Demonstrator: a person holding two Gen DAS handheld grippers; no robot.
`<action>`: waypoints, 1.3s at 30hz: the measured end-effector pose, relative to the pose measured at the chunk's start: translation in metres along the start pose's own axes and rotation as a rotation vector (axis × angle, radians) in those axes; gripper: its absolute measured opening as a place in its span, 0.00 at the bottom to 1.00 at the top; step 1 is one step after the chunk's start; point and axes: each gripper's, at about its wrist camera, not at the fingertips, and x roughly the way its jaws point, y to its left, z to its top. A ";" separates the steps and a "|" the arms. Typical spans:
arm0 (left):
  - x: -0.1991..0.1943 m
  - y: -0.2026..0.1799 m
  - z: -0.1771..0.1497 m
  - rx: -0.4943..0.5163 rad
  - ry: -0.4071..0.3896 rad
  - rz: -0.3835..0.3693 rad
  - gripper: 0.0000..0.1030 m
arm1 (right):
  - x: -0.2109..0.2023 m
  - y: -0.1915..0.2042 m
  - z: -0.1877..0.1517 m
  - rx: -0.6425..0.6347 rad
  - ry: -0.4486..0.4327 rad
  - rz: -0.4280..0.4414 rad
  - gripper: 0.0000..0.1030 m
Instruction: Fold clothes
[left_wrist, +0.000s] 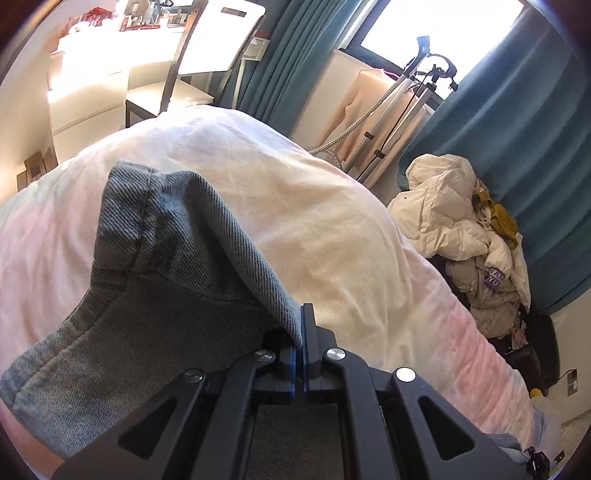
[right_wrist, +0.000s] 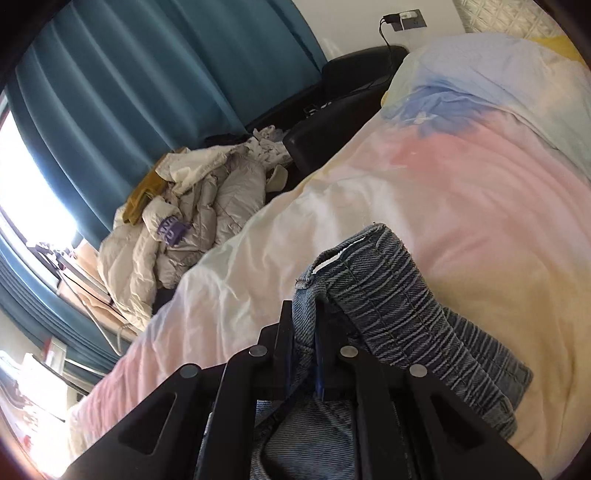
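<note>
The jeans (left_wrist: 147, 288) hang above the bed, pinched at two spots. The left gripper (left_wrist: 300, 332) is clamped tight on a thin denim edge, the cloth draping off to its left. The right gripper (right_wrist: 306, 325) is closed on the gathered waistband (right_wrist: 380, 280), which bunches over its right finger. Beneath, the quilt (left_wrist: 314, 206) spreads wide and mostly bare. Past the bed's far edge lie a heap of coats (right_wrist: 192, 206), teal curtains (right_wrist: 155, 74) and a chair (left_wrist: 192, 74).
</note>
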 end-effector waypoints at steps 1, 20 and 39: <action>0.007 -0.002 0.000 0.014 0.002 0.005 0.02 | 0.007 -0.001 -0.003 -0.006 -0.006 0.005 0.07; -0.092 0.041 -0.016 -0.037 -0.049 -0.250 0.53 | -0.061 -0.014 -0.016 -0.123 -0.057 0.126 0.15; -0.053 0.112 -0.172 -0.468 0.244 -0.426 0.53 | -0.069 -0.082 -0.104 0.033 0.268 0.314 0.70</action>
